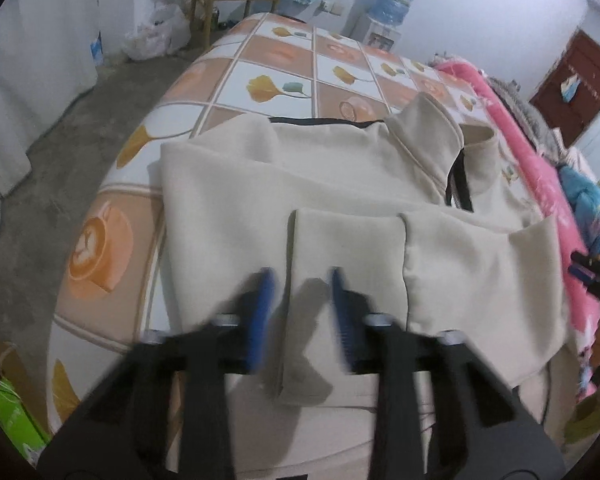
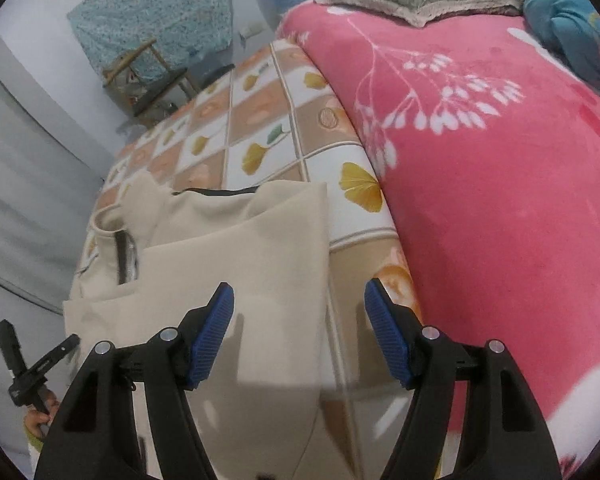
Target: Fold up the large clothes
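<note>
The large cream-beige zip-up jacket of thick soft fabric (image 1: 340, 184) lies spread on the bed with the tiled leaf-and-coffee-cup pattern sheet (image 1: 260, 72), in the middle of the left wrist view. Its collar stands toward the upper right of that frame, and the sleeves seem laid across the body, probably so the garment becomes a narrower shape for the next fold.

The left hand-held gripper (image 1: 300, 312) hovers at the bottom centre of its frame, blue pads apart over a sleeve cuff, holding nothing. It looks ready to take this edge.

The right hand-held gripper (image 2: 300, 332) is also wide apart and empty, at the bottom of its view, astride the jacket's side edge. The pink floral fleece blanket (image 2: 500, 180) fills the right of this frame, just beside the jacket's working area.
</note>
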